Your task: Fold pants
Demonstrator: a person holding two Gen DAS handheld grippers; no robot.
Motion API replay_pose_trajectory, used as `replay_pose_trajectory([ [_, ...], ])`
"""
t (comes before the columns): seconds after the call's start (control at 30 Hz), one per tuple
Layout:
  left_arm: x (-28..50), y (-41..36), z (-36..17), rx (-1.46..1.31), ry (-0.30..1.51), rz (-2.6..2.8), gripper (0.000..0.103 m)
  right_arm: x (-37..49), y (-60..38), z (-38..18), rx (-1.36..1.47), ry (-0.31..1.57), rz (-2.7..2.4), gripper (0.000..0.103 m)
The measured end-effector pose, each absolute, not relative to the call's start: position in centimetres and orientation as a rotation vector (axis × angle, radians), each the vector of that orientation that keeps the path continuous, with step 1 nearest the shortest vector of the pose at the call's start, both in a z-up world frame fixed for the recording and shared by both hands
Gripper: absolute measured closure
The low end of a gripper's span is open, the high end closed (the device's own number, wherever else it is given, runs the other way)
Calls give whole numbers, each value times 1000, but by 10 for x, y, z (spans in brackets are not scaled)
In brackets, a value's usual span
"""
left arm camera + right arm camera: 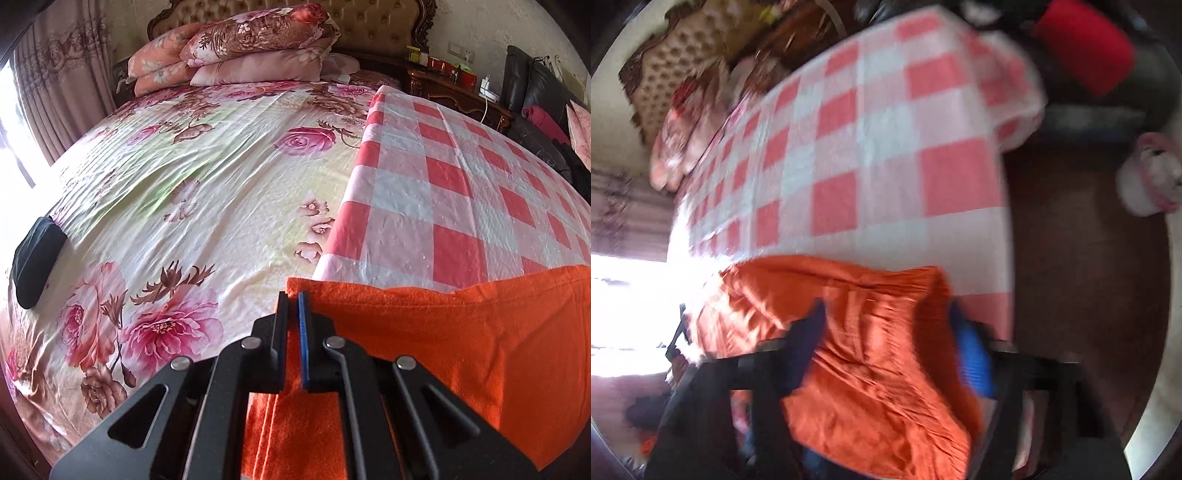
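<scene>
Plainly, bright orange pants (424,343) lie creased, bunched.

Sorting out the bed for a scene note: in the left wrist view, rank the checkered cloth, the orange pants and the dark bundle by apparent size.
1. checkered cloth
2. orange pants, though nearest the camera, so their rank is unsure
3. dark bundle

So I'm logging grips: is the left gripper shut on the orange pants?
Shut on them: the left gripper pinches the orange pants' edge, jaws nearly together.
</scene>
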State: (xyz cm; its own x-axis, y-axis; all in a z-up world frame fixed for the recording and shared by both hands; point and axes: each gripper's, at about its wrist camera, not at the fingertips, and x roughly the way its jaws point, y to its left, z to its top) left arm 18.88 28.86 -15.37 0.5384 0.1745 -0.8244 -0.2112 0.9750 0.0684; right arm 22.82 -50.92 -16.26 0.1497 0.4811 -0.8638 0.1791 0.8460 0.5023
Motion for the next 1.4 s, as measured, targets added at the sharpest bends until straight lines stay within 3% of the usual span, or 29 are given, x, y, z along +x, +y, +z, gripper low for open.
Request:
replay_pose_trajectory([
  [0.07, 191, 286, -153, -12, 983, 238, 99, 228, -505, -160, 559, 1394, 204, 98],
  [0.1, 190, 287, -148, 2, 973, 262, 99, 222, -508, -157, 575, 1347, 129, 99],
  [0.27, 198, 296, -159, -15, 1002, 290, 101, 178, -488, -152, 574, 1130, -106, 100],
  [0.4, 203, 300, -155, -63, 1000, 266, 101, 178, -471, -158, 545, 1079, -82, 97],
  [0.53, 202, 305, -151, -101, 997, 219, 97, 181, -472, -148, 493, 1057, -24, 75],
  [0.57, 202, 308, -149, -128, 992, 207, 89, 183, -476, -148, 502, 1068, 24, 48],
  [0.63, 195, 321, -144, -225, 967, 174, 79, 190, -486, -153, 494, 1088, 90, 21],
  [0.7, 190, 331, -143, -255, 958, 186, 78, 198, -486, -159, 458, 1134, 103, 21],
  [0.77, 187, 333, -143, -253, 963, 164, 78, 207, -485, -165, 478, 1163, 160, 27],
  [0.83, 189, 330, -143, -247, 970, 124, 69, 216, -478, -171, 440, 1201, 172, 32],
  [0.87, 192, 326, -142, -233, 974, 102, 63, 219, -476, -176, 423, 1213, 166, 45],
  [0.9, 197, 324, -144, -225, 994, 82, 59, 219, -472, -177, 378, 1215, 143, 50],
  [0.93, 202, 321, -148, -218, 1017, 71, 60, 218, -468, -176, 347, 1215, 129, 70],
  [0.97, 207, 320, -152, -207, 1043, 70, 87, 217, -466, -174, 341, 1211, 123, 76],
  [1.0, 211, 319, -155, -194, 1058, 51, 95, 214, -463, -173, 331, 1199, 106, 81],
  [1.03, 213, 319, -154, -175, 1062, 52, 95, 212, -460, -172, 306, 1201, 63, 89],
  [1.17, 230, 318, -143, -90, 1051, 51, 94, 199, -458, -176, 350, 1171, -43, 90],
  [1.27, 224, 321, -130, -79, 1042, 61, 60, 192, -452, -174, 316, 1144, -98, 90],
  [1.4, 168, 349, -111, -232, 967, 108, 62, 188, -449, -174, 272, 1124, -140, 90],
])
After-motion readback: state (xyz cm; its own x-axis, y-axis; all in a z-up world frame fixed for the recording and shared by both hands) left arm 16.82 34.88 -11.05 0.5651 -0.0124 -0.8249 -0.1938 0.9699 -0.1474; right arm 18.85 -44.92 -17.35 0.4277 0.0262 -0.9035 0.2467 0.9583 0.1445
